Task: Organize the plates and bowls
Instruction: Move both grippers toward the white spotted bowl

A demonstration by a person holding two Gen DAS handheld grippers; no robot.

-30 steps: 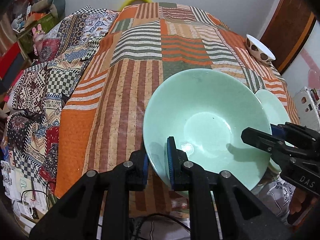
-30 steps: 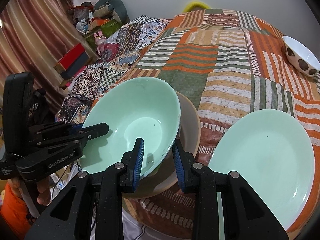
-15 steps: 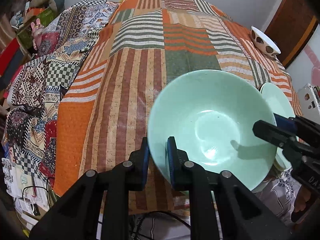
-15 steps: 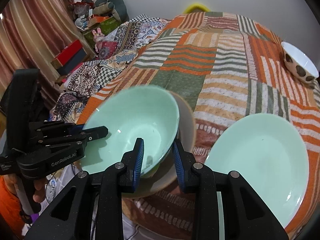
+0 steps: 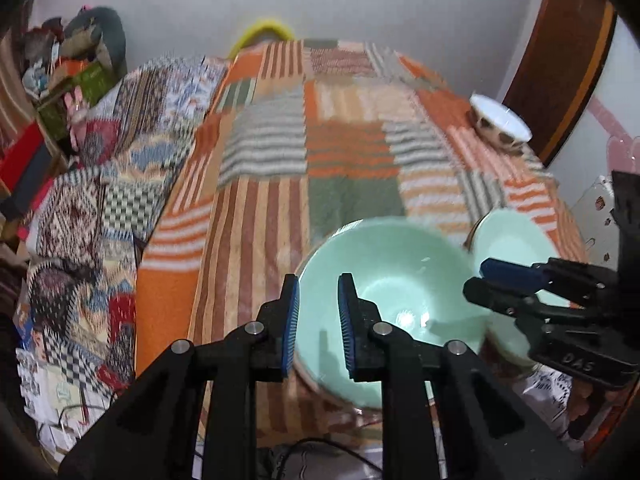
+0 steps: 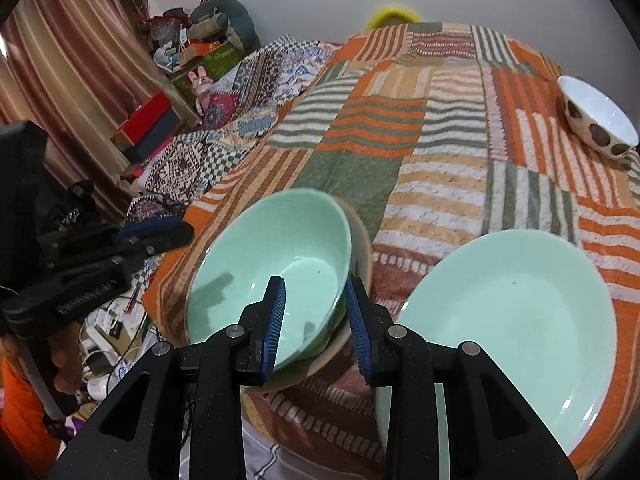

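Note:
A mint green bowl (image 5: 396,280) (image 6: 280,264) sits nested in a beige bowl (image 6: 362,248) at the near edge of the patchwork-covered table. My left gripper (image 5: 318,320) is open, its fingers straddling the green bowl's left rim without pinching it. My right gripper (image 6: 316,320) is open, its fingers either side of the bowl's right rim. A mint green plate (image 6: 516,320) (image 5: 508,244) lies to the right. A white bowl with brown spots (image 6: 598,120) (image 5: 500,124) stands at the far right.
The table carries an orange, green and cream patchwork cloth (image 6: 420,128). A patterned blanket (image 5: 100,200) drapes to the left, with boxes and soft toys (image 6: 200,48) behind. Cables lie on the floor (image 6: 108,344) below the near edge.
The green bowl has come down into the beige bowl. Both grippers have let go of its rim, and both have pulled back a little.

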